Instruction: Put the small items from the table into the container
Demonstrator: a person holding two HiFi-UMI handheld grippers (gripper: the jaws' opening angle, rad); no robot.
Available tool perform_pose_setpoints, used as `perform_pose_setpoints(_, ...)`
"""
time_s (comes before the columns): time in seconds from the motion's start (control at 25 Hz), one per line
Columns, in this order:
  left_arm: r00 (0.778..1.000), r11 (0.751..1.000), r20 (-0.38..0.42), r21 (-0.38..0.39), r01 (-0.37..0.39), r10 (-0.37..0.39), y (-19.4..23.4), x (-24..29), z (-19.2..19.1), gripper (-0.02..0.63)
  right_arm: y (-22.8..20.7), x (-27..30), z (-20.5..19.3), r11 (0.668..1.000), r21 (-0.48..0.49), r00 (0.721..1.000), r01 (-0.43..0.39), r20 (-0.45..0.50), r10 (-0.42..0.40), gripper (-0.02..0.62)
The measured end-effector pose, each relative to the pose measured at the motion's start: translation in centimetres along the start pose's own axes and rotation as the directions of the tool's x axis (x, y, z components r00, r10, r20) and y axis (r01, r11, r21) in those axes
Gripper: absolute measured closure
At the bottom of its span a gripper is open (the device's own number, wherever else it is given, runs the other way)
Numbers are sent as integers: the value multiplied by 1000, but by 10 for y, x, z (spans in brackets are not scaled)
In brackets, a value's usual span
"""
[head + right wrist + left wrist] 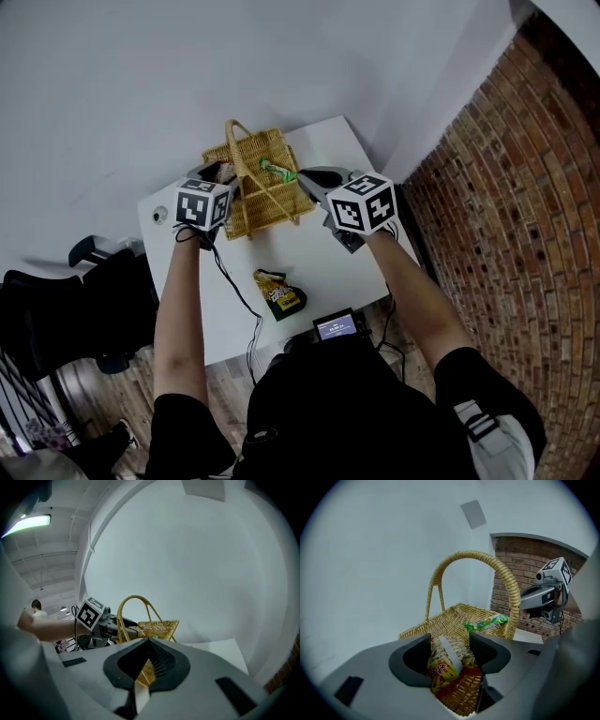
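Yellow snack packet (pixel 278 292) lies on the white table (pixel 323 248) close to its near edge, print too small to read. Further out, the left gripper (pixel 450 651) has its jaws well apart, with a red-and-yellow crisp packet (pixel 443 670) loose between them, down in the wicker basket (pixel 450 620). The right gripper (pixel 148 641) is pinched tight and empty at the basket's right side. A green packet (pixel 486 622) rests far right inside.

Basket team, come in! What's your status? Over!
Left gripper open over the basket, snack packet between its jaws. Right gripper shut, empty. Green packet in basket; yellow packet on table. Nothing in the way.
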State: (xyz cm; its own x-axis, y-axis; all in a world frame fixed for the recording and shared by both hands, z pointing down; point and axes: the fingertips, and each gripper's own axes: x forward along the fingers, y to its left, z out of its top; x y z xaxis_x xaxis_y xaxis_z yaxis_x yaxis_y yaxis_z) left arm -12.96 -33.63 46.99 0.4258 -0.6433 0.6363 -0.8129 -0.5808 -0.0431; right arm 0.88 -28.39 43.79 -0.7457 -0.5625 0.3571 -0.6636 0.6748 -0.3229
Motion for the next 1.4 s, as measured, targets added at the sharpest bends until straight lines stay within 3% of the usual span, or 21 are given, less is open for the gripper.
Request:
perform_pose_setpoints(0.16, 1000, 1000, 14, -17, 8, -7, 2, -2, -1, 297, 0, -1, 1, 1000, 0, 1000, 0, 1, 0, 584)
perform_pose_setpoints(0.28, 999, 1000, 35, -25, 15, -14, 4, 0, -4, 288, 1, 0, 1, 1000, -1, 1000, -1, 0, 1, 584)
perform_pose_setpoints(0.76, 993, 999, 110, -44, -24, 29, 8, -20, 10, 284, 7, -3, 2, 1000, -8, 1000, 0, 4, 0, 584)
perform_pose_setpoints(1.0, 983, 994, 184, -111, 10, 10, 12, -35, 19, 284, 13, -5, 4, 1000, -15, 1000, -2, 11, 3, 584)
perform_pose_setpoints(1.4, 964, 987, 262, -163, -2, 45, 16, -62, 19, 285, 29, -6, 4, 999, -29, 1000, -16, 13, 16, 584)
